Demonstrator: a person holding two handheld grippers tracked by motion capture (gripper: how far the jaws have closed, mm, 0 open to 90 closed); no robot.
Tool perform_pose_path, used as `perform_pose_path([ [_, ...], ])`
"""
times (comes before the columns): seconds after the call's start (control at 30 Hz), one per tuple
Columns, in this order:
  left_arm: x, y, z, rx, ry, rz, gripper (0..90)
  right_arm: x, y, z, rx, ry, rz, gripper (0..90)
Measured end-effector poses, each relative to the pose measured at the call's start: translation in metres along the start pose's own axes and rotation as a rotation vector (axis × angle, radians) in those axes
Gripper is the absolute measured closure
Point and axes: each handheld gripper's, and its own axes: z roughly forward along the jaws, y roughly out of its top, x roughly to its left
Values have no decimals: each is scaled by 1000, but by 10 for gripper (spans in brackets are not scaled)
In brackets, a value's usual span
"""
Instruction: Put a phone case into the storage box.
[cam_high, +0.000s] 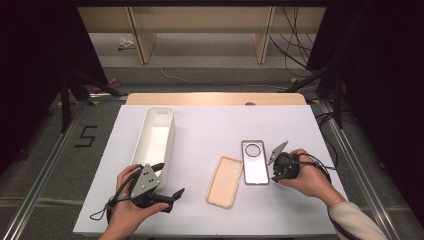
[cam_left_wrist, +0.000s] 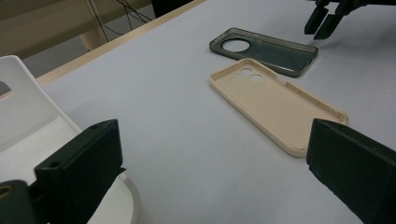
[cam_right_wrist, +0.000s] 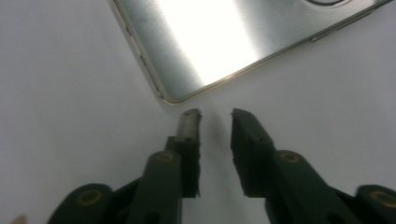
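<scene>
On the white table sheet, right gripper is hovering just off the near corner of the clear phone case, jaws slightly apart, gripping nothing

Clear case is lying flat at centre-right, a beige phone case sitting just left of it, the two nearly touching at one edge. In the right gripper view the jaw tips are pointing at the case corner with bare sheet between them. Left gripper is resting near the front left, jaws spread wide and empty, beside the near end of a white rectangular bin
</scene>
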Motion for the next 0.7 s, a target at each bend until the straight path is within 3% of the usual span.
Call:
perform_pose_path([
  [0.17, -1, 0, 0, 1, 1, 2, 29, 3, 7, -10, -43, -17, -134, 503],
  [0.23, -1, 0, 0, 1, 1, 1, 29, 6, 11, -10, -42, -19, -160, 475],
  [0.27, 0, 0, 0, 2, 2, 0, 29, 11, 20, -9, -23, -21, -211, 419],
  [0.37, 0, -1, 0, 1, 4, -2, 29, 20, 34, -2, -9, -37, -262, 365],
  [0.7, 1, -1, 1, 10, 12, 10, 28, 30, 51, 10, 59, -19, -337, 406],
])
